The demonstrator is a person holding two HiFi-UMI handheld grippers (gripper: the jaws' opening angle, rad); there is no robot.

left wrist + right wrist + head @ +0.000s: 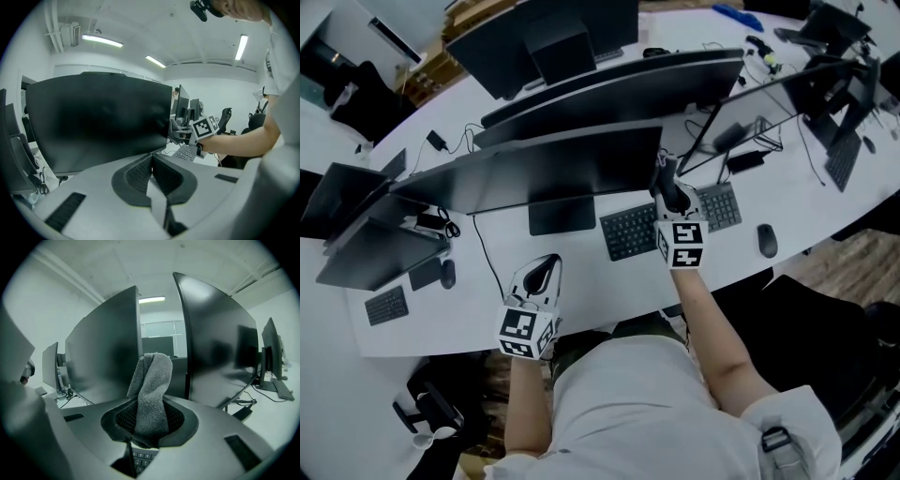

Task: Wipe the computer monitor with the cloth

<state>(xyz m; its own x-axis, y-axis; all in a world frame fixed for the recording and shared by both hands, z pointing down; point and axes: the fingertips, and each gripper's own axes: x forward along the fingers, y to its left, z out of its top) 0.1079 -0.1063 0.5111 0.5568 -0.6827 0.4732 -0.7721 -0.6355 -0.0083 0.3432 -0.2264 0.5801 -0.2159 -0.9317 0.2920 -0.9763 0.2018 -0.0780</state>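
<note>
Jaws of the right gripper (150, 422) are clamped on the grey cloth (152, 380), held up at the right edge of the monitor (553, 171), above the keyboard (630, 232). Left gripper (545, 270), jaws together and empty, is near the tabletop's (591, 295) front edge.

On the tabletop (591, 286) ahead of me, the monitor (534, 173) stands over its stand foot (562, 216). The keyboard (628, 232) lies just right of that foot, with the mouse (766, 241) farther right. My right claw (667, 180) sits above the keyboard at the monitor's right edge, the cloth (151, 380) between its jaws. My left claw (544, 270) is before the foot, left of the keyboard. A second monitor (609, 94) stands behind.
</note>
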